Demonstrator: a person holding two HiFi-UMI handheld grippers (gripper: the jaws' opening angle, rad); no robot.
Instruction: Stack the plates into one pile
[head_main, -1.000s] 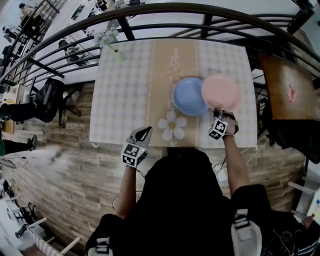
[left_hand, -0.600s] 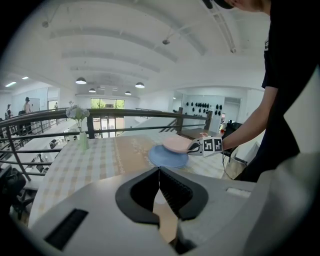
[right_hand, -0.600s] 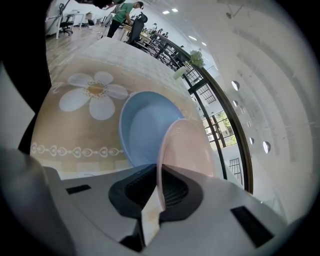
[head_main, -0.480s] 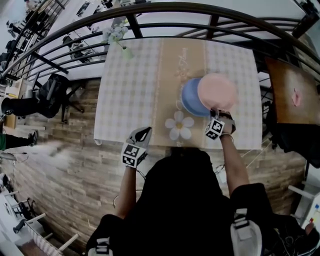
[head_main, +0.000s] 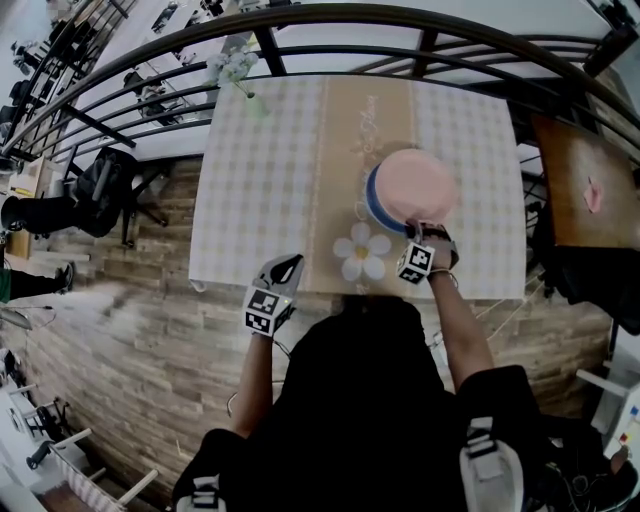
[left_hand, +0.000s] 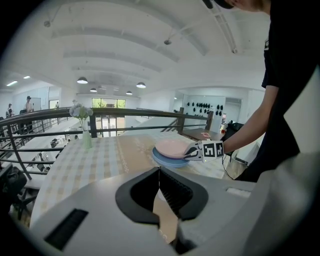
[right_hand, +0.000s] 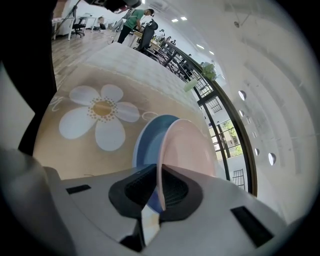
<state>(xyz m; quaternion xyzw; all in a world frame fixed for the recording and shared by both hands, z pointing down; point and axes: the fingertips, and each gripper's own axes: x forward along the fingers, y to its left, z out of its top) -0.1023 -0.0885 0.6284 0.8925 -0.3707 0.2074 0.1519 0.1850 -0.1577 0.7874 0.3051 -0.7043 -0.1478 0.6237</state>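
At the left we hold our left claw (head_main: 284, 266) by the near edge of the desk (head_main: 250, 200), well apart from the plates, its jaws pressed together on nothing. We judge it idles there because one plate needs only one hand. Next along, the printed daisy (head_main: 359, 251) lies bare just beside the pile. The blue plate (head_main: 371, 200) sits flat on the desk's tan strip as the base. Only its left rim shows, since the pink plate (head_main: 415, 185) covers almost all of it. Our right claw (head_main: 424, 232) pinches the pink plate's near rim and points steeply down, so the plate hangs squarely over the blue one while we line it up. It looks a little tilted, and we cannot tell whether it rests on the blue plate. Letting go should wait until it lies flat.
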